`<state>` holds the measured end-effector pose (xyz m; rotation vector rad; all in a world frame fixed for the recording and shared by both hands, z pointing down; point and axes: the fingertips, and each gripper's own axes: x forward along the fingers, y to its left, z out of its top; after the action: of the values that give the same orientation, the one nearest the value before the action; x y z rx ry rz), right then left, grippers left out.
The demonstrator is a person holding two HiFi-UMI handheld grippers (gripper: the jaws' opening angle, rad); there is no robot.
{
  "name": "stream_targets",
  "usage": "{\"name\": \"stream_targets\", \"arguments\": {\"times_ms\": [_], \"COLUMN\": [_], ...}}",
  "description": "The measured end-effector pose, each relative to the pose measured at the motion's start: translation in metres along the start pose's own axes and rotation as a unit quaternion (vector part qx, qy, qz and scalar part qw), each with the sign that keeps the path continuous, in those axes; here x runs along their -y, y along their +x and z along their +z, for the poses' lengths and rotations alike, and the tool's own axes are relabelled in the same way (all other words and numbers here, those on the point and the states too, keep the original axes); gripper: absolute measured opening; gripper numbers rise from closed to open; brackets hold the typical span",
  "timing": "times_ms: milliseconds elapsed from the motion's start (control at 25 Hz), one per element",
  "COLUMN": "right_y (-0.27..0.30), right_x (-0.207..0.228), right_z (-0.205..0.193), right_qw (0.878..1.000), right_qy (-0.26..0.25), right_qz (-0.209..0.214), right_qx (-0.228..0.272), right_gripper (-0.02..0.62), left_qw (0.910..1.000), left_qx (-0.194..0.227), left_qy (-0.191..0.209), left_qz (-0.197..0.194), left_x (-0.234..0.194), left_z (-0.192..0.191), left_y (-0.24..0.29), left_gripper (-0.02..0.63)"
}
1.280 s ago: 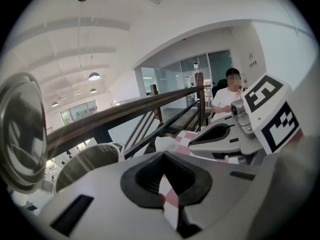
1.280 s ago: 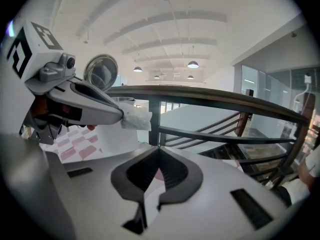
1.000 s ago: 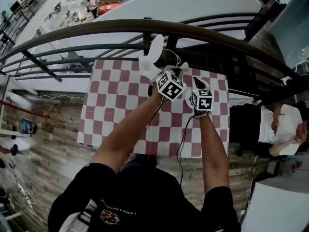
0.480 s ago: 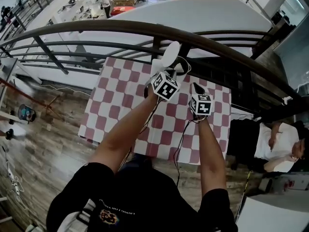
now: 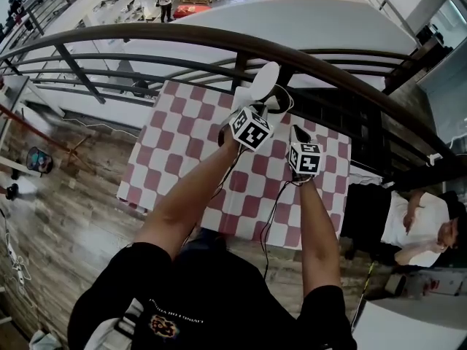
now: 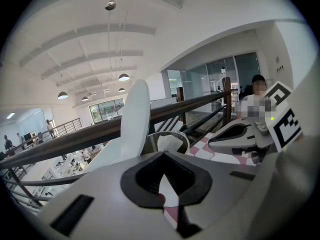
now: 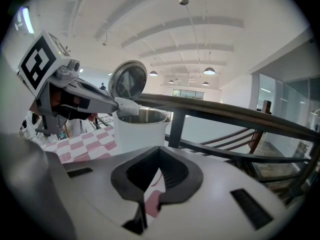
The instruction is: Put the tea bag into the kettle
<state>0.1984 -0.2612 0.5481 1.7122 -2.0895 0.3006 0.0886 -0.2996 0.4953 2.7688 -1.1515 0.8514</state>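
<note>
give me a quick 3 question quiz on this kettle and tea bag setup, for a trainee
1. True or false: the lid of the kettle is closed.
2. Which gripper holds the tea bag at the kettle's rim? A) left gripper B) right gripper C) neither
3. Fill in: the right gripper's jaws are ____, with nothing between them.

Key: 1 false, the lid stands open; 2 A; 3 shut.
</note>
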Motion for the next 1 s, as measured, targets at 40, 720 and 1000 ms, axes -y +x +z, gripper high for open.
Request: {"name": "stream_targets", "arguments": {"times_ms": [40,720,1000], "right_y": [0.0,0.0,0.001], "right_x": [0.001,0.006,0.003], "right_z": [-0.001,-0.01,-0.009], "right_qw": [1.0,1.0,1.0], "right_qy": [0.001,0.01,0.008], "right_qz": [0.0,-0.002,-0.004], "right_qx": [-0.001,-0.005,-0.006], "right_gripper": [0.014,0.014,0.014], "left_qw": [1.0,0.9997,0.9997], "left_qx": [0.0,0.007,0.006], "left_qy": [0.0,0.013,0.016], "left_qz": [-0.001,-0.022,-0.02], "left_x": [0.0,0.012,0.008], "left_z": [0.0,0.0,-0.001], "left_y": [0.001,0.006,0.003], "left_gripper": [0.002,0.067,0.067]}}
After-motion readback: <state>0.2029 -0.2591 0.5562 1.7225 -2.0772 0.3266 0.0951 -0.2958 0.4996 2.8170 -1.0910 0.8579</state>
